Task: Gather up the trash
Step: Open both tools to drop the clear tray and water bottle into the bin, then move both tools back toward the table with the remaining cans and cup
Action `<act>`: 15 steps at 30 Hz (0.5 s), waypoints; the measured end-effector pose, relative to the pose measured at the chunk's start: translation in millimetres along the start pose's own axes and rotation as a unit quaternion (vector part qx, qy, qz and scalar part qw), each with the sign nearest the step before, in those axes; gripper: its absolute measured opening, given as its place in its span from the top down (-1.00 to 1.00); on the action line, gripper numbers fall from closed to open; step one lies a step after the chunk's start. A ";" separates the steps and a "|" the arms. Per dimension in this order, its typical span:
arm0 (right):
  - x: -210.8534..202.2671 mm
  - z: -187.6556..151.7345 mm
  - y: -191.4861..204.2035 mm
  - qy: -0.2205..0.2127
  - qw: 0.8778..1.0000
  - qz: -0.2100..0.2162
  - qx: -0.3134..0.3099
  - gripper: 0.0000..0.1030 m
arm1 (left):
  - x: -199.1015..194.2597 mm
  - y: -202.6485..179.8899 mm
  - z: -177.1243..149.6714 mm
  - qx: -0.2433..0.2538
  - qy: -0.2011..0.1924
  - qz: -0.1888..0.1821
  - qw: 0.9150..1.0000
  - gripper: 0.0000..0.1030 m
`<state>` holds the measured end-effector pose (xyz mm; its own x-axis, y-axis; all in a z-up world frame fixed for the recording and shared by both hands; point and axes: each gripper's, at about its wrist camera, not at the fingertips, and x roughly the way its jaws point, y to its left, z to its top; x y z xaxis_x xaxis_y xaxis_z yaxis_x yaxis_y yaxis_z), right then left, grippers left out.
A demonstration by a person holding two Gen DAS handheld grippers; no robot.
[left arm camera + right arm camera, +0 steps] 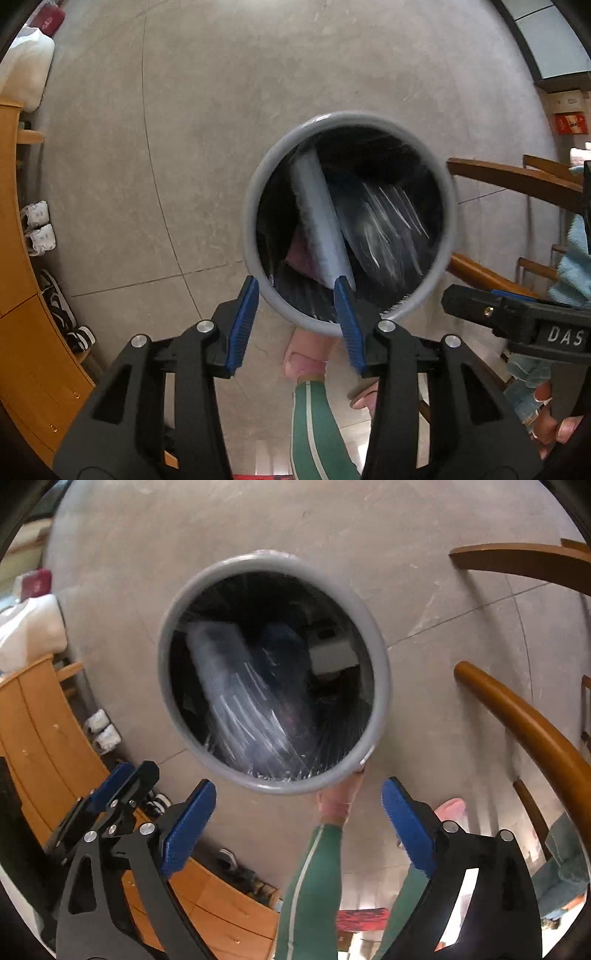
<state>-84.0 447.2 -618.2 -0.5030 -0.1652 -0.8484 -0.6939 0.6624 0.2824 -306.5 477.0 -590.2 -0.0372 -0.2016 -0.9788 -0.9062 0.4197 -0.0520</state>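
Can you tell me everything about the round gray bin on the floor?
The bin is round with a smooth gray rim that looks like plastic, lined with a dark bag. It stands upright on the gray tiled floor, open, no lid on it. Inside lie a pale, flat strip-like piece and crinkly clear plastic, blurred. A foot is at its near side. Both grippers hang just above it, beside a wooden chair.

left gripper [295,325]: black frame, ribbed blue pads, silver screws
right gripper [299,823]: same build, white "DAS" lettering
trouser leg [314,424]: green, pale stripe
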 end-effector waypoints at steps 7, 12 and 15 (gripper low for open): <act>-116.6 -52.7 4.9 -0.090 0.993 0.077 -0.025 -0.76 | -106.6 -27.8 -14.2 0.018 -0.058 -0.009 0.998 0.09; -249.6 -119.2 9.8 -0.195 0.968 0.145 -0.054 -0.76 | -231.8 -60.9 -37.4 0.054 -0.130 -0.053 0.989 -0.15; -326.9 -166.8 -12.0 -0.267 0.947 0.168 -0.057 -0.76 | -311.4 -105.3 -54.0 0.105 -0.179 -0.072 0.976 -0.23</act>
<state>2.9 371.5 -269.5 -0.3947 0.4536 -0.7990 -0.6076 0.5235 0.5973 -222.3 447.8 -269.3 0.2666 0.0342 -0.9632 -0.7837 0.5894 -0.1960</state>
